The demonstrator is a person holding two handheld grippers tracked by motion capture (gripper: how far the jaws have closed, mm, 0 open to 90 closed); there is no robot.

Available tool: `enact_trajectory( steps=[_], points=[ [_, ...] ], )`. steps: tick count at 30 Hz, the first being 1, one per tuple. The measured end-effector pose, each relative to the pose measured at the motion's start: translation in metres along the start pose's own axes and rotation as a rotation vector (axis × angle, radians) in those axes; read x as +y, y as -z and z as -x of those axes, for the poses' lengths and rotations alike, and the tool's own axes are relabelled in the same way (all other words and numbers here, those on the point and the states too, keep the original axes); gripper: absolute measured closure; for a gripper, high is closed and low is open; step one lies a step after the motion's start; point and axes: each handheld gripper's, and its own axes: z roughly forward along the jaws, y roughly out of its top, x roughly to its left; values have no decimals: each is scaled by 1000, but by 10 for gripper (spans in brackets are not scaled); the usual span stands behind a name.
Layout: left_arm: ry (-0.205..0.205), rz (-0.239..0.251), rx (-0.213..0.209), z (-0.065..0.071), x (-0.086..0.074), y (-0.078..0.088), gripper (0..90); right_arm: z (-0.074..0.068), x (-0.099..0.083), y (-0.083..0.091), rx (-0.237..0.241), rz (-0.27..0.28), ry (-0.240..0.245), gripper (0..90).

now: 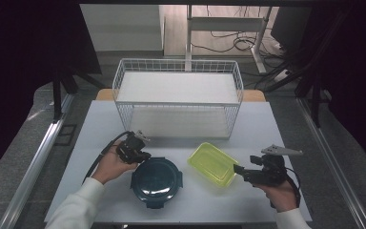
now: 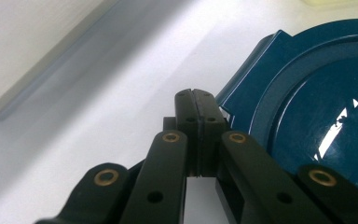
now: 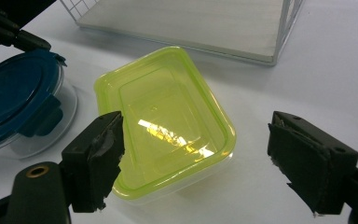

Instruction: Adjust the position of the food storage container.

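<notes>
The round box (image 1: 156, 182) with its blue lid sits at the near middle of the table (image 1: 95, 143), just beside your left claw (image 1: 142, 156). That claw is clenched on nothing; in the left gripper view its pads (image 2: 186, 116) press flat together, tips hovering at the lid's rim beside a raised latch tab (image 2: 254, 70). In the high view your left hand (image 1: 110, 165) holds it at the box's upper left edge; whether tip and lid touch, you cannot tell.

Your right claw (image 3: 193, 158) is released, its jaws spread wide, one on each side of the near end of the yellow tub (image 3: 165, 121) in the right gripper view, and not touching it. In the high view that claw (image 1: 237, 169) points left at the tub (image 1: 213, 163), held by your right hand (image 1: 282, 193).

The tub lies just right of the box, slightly apart. Behind both stands a white wire basket (image 1: 178, 98), at the table's far side.
</notes>
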Motion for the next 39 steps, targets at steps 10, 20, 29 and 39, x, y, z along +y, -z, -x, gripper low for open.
enact_trajectory(
  steps=[10,20,29,39],
  points=[
    [-39,1,-35,17,3,-3,900,-1,-1,-1,0,0,-3,185],
    [-40,18,-47,21,2,-3,900,-1,-1,0,3,-2,-9,185],
    [81,177,20,15,-6,33,900,-6,5,5,2,37,-6,185],
    [198,302,24,20,-39,72,566,-17,8,-1,29,28,18,185]
  ],
)
